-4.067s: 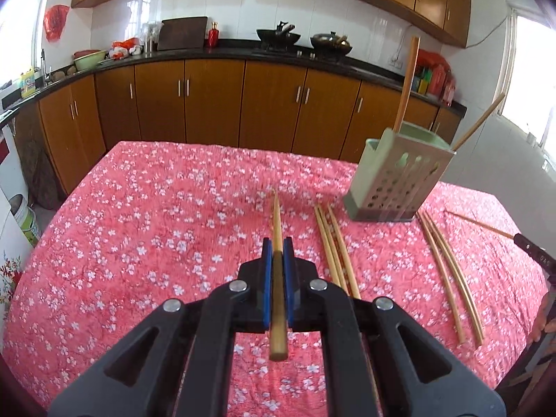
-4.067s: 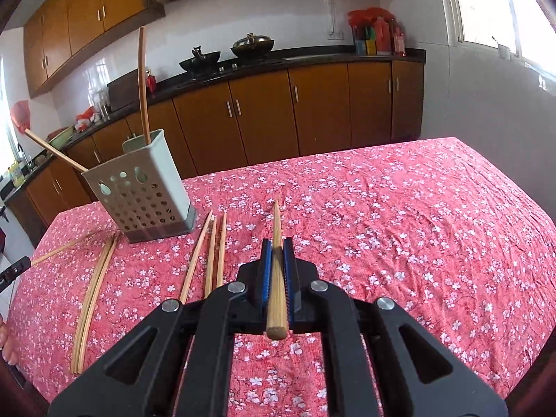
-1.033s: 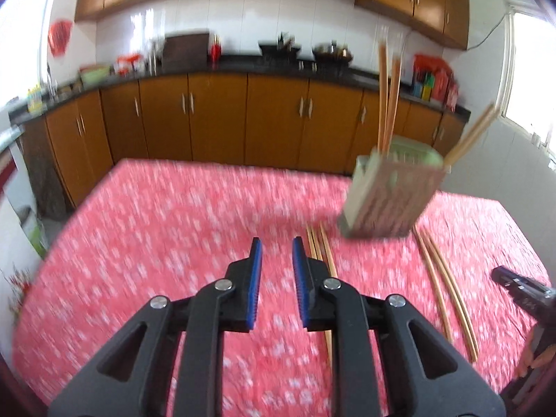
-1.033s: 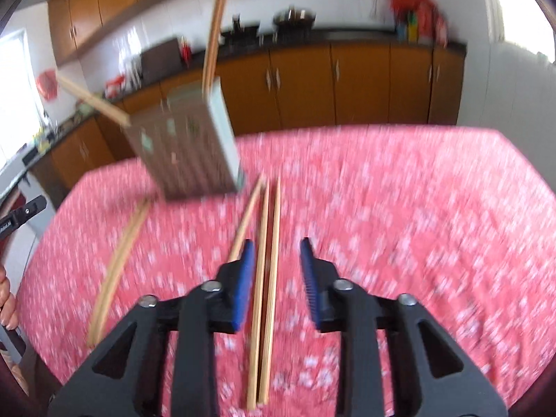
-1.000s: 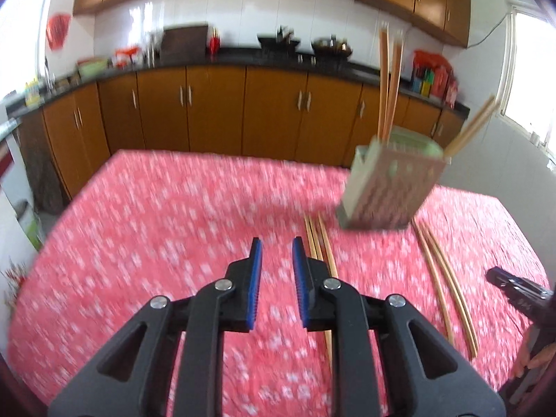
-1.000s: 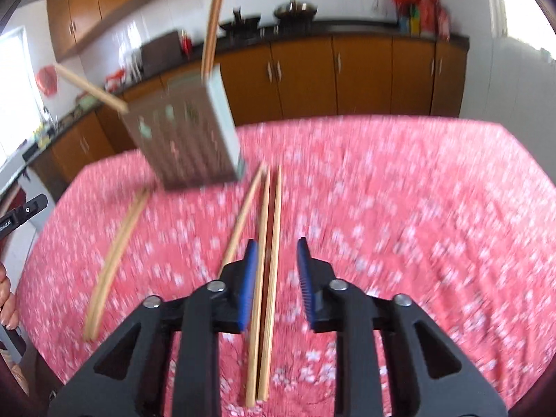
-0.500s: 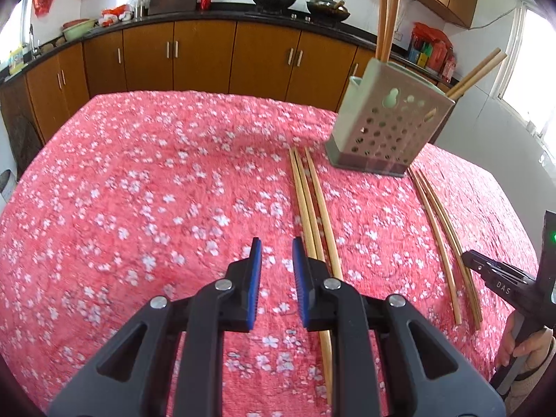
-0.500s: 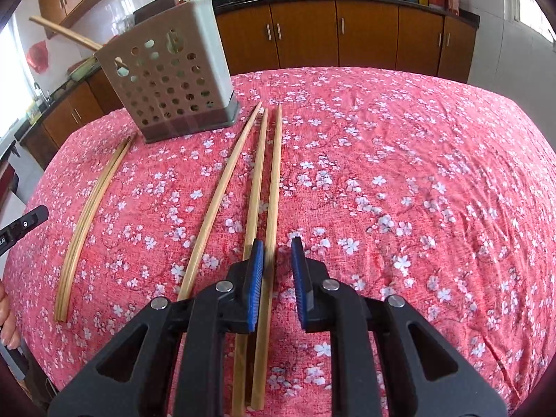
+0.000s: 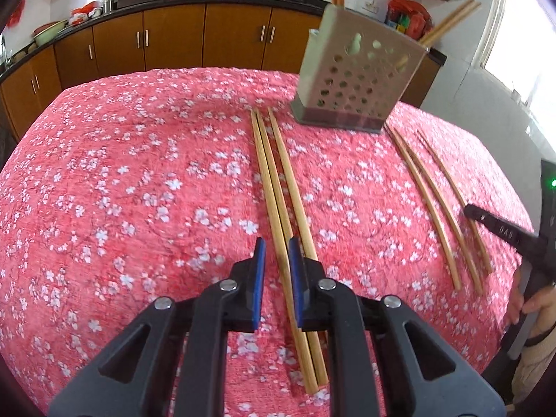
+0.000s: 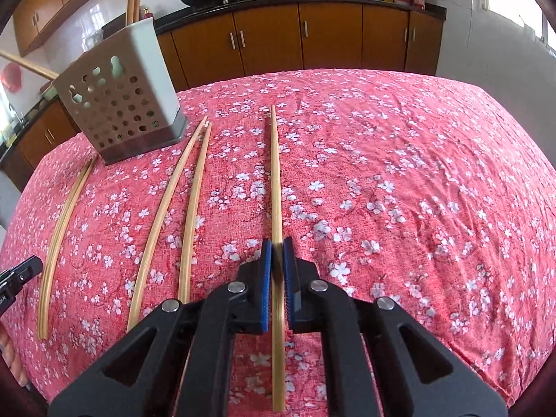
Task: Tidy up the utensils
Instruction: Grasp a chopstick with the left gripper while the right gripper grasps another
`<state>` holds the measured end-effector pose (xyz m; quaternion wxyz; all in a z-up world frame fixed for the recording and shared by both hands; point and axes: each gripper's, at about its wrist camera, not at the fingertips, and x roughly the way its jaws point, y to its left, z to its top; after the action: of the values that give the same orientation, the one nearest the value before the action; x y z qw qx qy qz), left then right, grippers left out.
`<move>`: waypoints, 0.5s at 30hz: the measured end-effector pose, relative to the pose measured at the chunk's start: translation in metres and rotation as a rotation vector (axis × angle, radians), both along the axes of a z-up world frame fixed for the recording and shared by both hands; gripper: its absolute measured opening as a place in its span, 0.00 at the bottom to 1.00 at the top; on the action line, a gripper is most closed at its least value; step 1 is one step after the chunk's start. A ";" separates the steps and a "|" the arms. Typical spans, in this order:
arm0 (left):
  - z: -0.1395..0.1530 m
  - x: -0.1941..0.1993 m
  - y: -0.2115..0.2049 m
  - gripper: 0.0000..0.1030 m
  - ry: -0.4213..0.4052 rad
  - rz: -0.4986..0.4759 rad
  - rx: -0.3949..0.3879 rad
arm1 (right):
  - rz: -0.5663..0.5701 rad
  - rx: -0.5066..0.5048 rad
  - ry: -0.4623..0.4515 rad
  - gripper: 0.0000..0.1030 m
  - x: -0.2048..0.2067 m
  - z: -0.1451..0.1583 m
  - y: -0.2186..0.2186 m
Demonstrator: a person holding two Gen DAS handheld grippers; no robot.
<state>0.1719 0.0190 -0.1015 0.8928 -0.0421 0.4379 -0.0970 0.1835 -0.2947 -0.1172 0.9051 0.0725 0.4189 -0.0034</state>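
The grey perforated holder (image 9: pixel 358 80) stands on the pink flowered cloth with several chopsticks upright in it. In the left wrist view three chopsticks (image 9: pixel 274 187) lie side by side. My left gripper (image 9: pixel 276 253) straddles one of them, its jaws closing with a gap still on the left side. In the right wrist view my right gripper (image 10: pixel 277 253) is shut on a single chopstick (image 10: pixel 276 180) lying on the cloth. Two more chopsticks (image 10: pixel 193 194) lie to its left, below the holder (image 10: pixel 121 104).
Loose chopsticks (image 9: pixel 431 208) lie right of the holder, next to the other gripper's black finger (image 9: pixel 500 231) and a hand (image 9: pixel 531 305). A further pair (image 10: pixel 62 215) lies at the left in the right wrist view. Brown kitchen cabinets (image 9: pixel 208 34) stand behind the table.
Both grippers have sunk toward the cloth. The right jaws have shut on a chopstick, which now lies apart from its two neighbours. The left jaws have come over a chopstick and narrowed.
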 end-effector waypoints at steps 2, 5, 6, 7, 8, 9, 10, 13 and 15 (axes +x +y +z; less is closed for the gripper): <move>-0.002 0.000 -0.002 0.14 -0.005 0.002 0.026 | -0.001 0.002 0.000 0.07 -0.001 0.000 -0.001; -0.004 0.001 -0.004 0.14 -0.003 0.006 0.061 | 0.003 -0.003 0.000 0.07 -0.001 0.000 0.000; -0.006 0.002 -0.004 0.13 0.005 0.013 0.074 | 0.005 -0.006 0.001 0.07 -0.001 0.000 0.001; -0.007 0.002 -0.004 0.12 -0.002 0.016 0.082 | 0.006 -0.009 0.001 0.07 -0.002 0.001 0.002; -0.006 0.001 -0.003 0.12 -0.003 0.017 0.083 | 0.009 -0.012 0.001 0.07 -0.003 0.001 0.003; -0.006 0.002 -0.004 0.12 -0.002 0.020 0.084 | 0.012 -0.013 0.001 0.08 -0.003 0.001 0.002; -0.006 0.003 -0.004 0.12 -0.001 0.025 0.084 | 0.017 -0.011 0.001 0.08 -0.004 0.001 0.003; -0.006 0.004 -0.003 0.08 -0.008 0.041 0.093 | 0.027 0.001 0.000 0.08 -0.008 0.001 0.003; -0.007 0.008 0.001 0.08 -0.008 0.062 0.097 | 0.036 -0.006 -0.006 0.08 -0.009 0.001 0.004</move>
<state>0.1801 0.0196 -0.1081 0.8982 -0.0118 0.4368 -0.0482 0.1741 -0.2903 -0.1160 0.9065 0.0625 0.4174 0.0118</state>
